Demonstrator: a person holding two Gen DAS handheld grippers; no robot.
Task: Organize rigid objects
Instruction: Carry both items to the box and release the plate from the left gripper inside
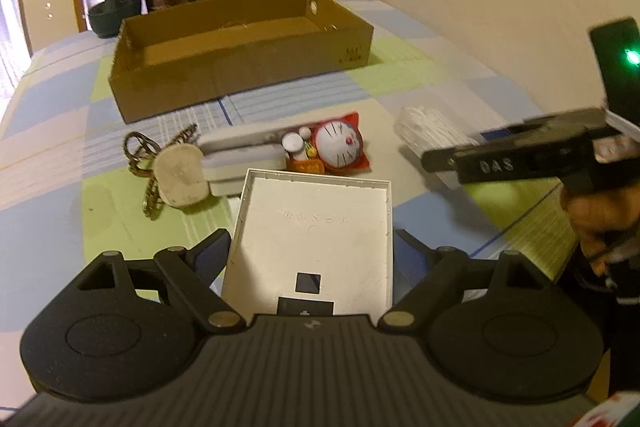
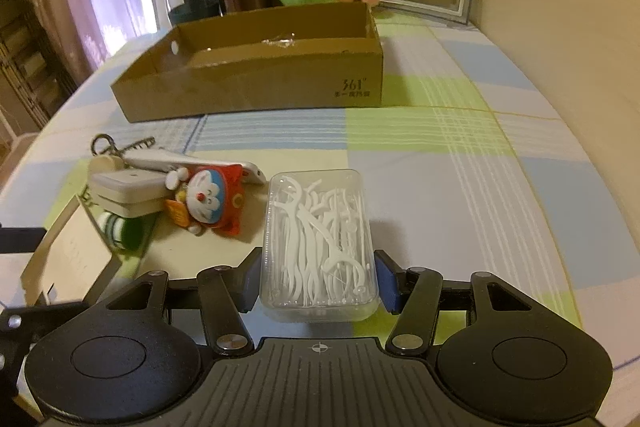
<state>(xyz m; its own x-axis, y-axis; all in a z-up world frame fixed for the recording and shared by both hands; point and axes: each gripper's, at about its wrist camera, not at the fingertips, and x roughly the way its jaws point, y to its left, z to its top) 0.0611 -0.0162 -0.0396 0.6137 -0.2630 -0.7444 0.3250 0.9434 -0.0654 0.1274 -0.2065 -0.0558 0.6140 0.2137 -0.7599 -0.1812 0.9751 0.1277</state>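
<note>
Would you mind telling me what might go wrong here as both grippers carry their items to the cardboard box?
1. The left gripper holds the flat white plastic tray by one end, so it could tip or slip.
2. The right gripper pinches the clear plastic box of white floss picks near its end; it may pivot.
3. The brown cardboard box lies past the round cartoon cat toy, which might be knocked.

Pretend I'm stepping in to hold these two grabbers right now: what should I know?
Left gripper: shut on the white flat tray, lifted.
Right gripper: jaws at the sides of the clear floss-pick box; grip unconfirmed.
Cardboard box: nearly empty, at the back of the table.
Left on the cloth: Doraemon toy, white case, keychain.
Nothing seems sorted yet.
</note>
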